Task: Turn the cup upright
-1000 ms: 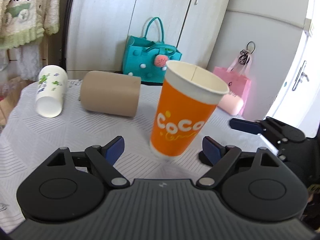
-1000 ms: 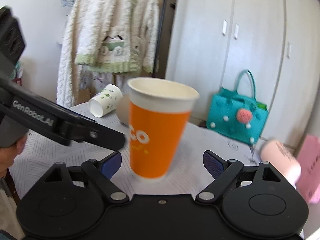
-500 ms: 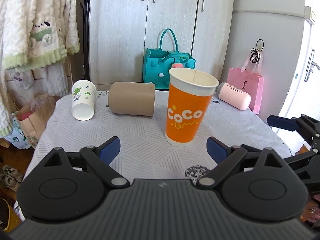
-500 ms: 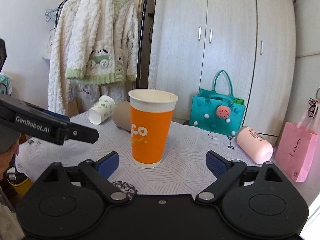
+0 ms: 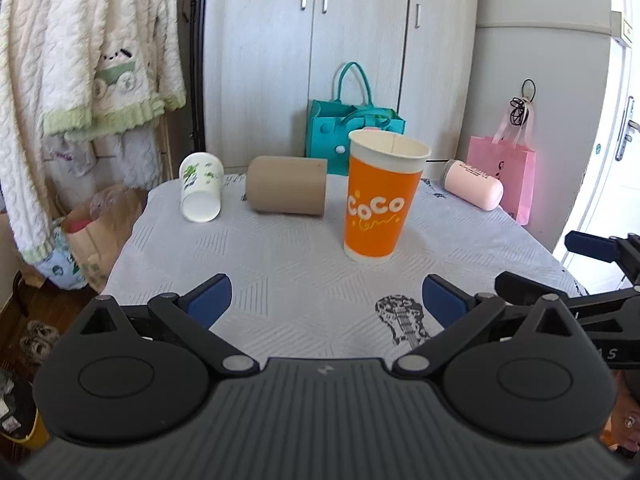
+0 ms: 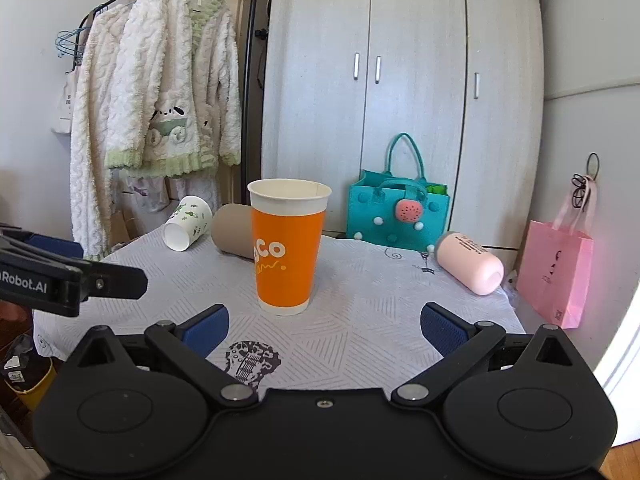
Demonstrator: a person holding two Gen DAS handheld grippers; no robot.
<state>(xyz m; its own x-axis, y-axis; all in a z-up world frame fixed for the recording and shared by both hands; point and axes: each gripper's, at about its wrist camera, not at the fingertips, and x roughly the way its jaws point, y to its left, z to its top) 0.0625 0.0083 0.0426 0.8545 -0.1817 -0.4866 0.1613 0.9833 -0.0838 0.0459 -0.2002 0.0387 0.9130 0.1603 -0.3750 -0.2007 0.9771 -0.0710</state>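
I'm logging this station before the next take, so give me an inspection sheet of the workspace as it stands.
Surface: table under a pale patterned cloth with a guitar print.
Job's things: orange cup upright, mouth up, free of both tools.
Clutter: white leaf-print cup, brown cup and pink bottle lie on their sides.
Grippers: left tool open, empty; right tool open, empty.
Cables: nothing seen.
Surroundings: wardrobe, teal bag, pink bag, hanging fleece robe.
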